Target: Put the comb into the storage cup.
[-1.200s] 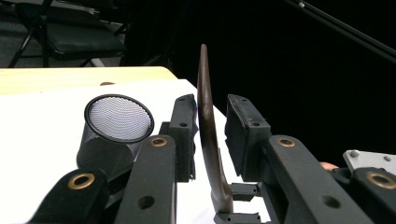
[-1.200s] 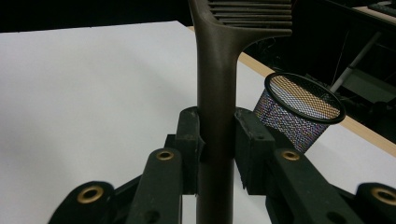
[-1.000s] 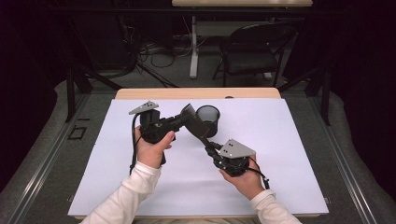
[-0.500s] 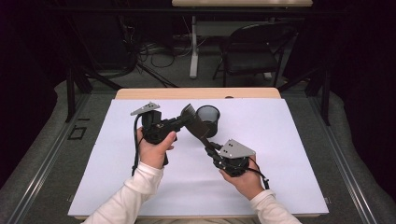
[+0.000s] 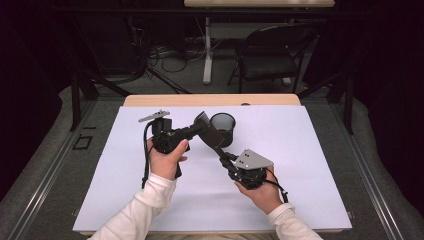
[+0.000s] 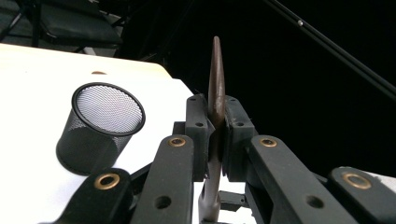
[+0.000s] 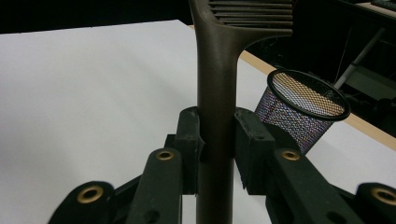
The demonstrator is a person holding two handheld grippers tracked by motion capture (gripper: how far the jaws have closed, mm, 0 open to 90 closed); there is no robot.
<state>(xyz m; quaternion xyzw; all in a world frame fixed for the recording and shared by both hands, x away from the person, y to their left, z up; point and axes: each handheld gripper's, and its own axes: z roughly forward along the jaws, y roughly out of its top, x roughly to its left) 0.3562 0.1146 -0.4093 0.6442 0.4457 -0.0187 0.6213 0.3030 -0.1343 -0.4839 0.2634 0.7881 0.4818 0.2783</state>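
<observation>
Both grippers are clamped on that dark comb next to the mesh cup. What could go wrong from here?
1. The left gripper pinches the comb across its thin edge, so it might twist or slip.
2. With the right gripper also clamped on the handle, opposing pulls could strain it.
3. The mesh cup stands close; a swing might topple it.

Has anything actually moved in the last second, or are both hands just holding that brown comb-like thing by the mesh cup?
Almost nothing changed. The left gripper and right gripper both stay clamped on the brown slotted tool, held above the white sheet. The left hand may have shifted very slightly. The mesh cup stands where it was.
</observation>
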